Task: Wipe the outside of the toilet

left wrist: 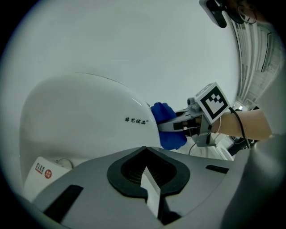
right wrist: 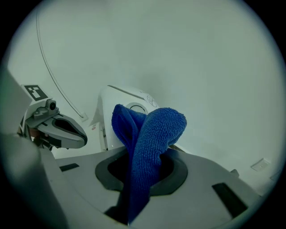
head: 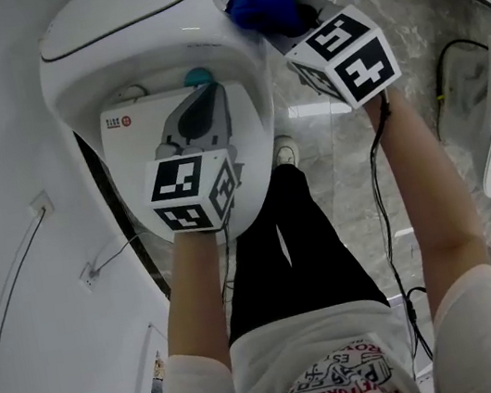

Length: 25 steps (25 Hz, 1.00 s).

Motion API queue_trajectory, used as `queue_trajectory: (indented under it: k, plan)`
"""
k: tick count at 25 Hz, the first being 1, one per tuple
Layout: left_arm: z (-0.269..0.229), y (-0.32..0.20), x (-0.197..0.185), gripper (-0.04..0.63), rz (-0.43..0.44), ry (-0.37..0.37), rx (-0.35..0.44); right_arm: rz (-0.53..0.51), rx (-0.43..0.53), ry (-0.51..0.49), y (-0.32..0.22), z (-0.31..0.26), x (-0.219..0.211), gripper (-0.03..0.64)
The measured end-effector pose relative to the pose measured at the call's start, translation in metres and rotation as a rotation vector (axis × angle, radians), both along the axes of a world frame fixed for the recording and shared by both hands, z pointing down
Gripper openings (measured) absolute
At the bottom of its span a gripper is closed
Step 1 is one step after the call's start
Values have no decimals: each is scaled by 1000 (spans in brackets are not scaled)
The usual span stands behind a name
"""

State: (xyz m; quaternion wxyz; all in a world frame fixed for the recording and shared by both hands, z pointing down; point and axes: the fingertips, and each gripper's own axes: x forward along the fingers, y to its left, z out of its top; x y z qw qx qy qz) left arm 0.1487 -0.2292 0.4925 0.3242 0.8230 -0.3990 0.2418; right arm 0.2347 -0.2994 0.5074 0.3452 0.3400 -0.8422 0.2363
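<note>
Blue cloth (right wrist: 149, 143) was pinched between the tight jaws of the right gripper (head: 295, 24), its folded top lying against the far right side of the white toilet (head: 124, 43). To the left, the left gripper (head: 202, 95) hung over the toilet's near part, jaws brought together with nothing between them, just beside a white label (head: 123, 125).
</note>
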Motion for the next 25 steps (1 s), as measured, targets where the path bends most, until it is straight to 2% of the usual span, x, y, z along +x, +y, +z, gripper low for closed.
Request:
queue_trajectory:
  k: [13,19,25]
  plan:
    - [43,55,16,8,79,-20,-77,100,-115,-42,68,78,9,72]
    - [59,82,21,8,156,-25,-99,130,-162,-56,106,107,2,72]
    - [64,99,34,8,240,-19,-82,134,-209,-40,143,130,-1,72]
